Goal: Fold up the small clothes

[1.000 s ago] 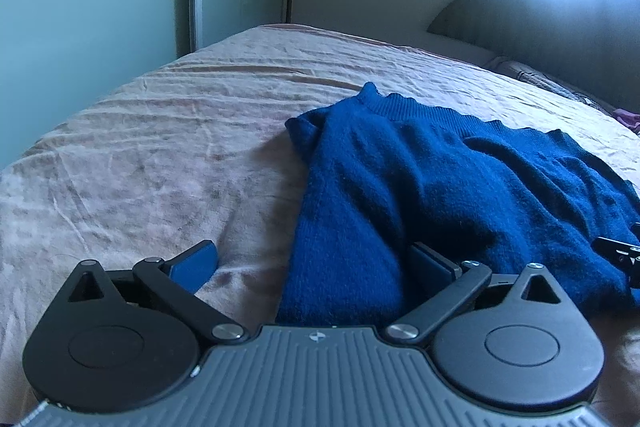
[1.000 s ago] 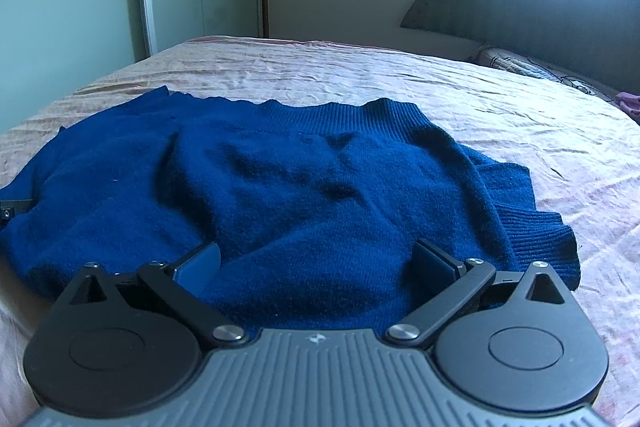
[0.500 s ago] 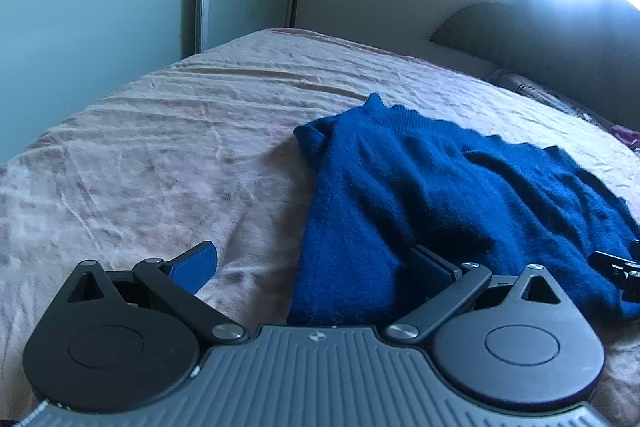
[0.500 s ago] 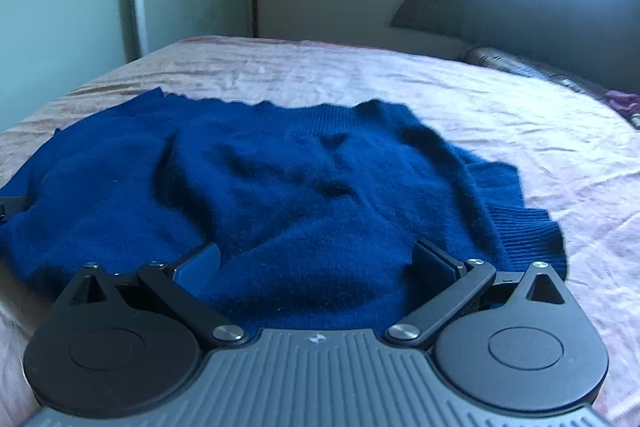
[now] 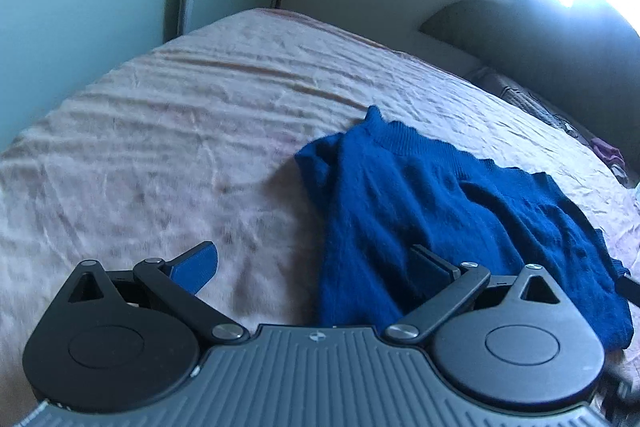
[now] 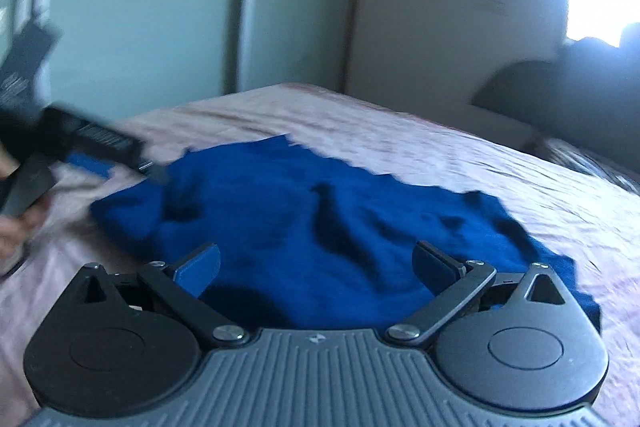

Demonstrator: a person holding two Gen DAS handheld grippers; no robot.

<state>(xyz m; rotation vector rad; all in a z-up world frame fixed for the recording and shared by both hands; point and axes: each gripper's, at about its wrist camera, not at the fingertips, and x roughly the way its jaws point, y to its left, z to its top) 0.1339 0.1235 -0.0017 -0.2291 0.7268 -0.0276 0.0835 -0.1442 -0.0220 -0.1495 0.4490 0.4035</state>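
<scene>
A dark blue knit sweater [image 5: 440, 211] lies spread and rumpled on the pink bed sheet [image 5: 168, 155]. My left gripper [image 5: 316, 267] is open and empty, above the sweater's near left edge; its right finger is over the cloth, its left over bare sheet. My right gripper [image 6: 316, 263] is open and empty above the sweater's [image 6: 320, 211] near edge. The left gripper also shows, blurred, in the right wrist view [image 6: 96, 143], at the sweater's far left side.
The bed runs back to a dark headboard [image 5: 552, 39] at the right. Glass wardrobe doors [image 6: 152, 27] stand at the left. Pillows or cloth [image 5: 536, 103] lie near the headboard. Bare sheet extends left of the sweater.
Both grippers have lifted and pulled back from the sweater, still open. The right view has swung left and is blurred, and the left gripper now appears in it.
</scene>
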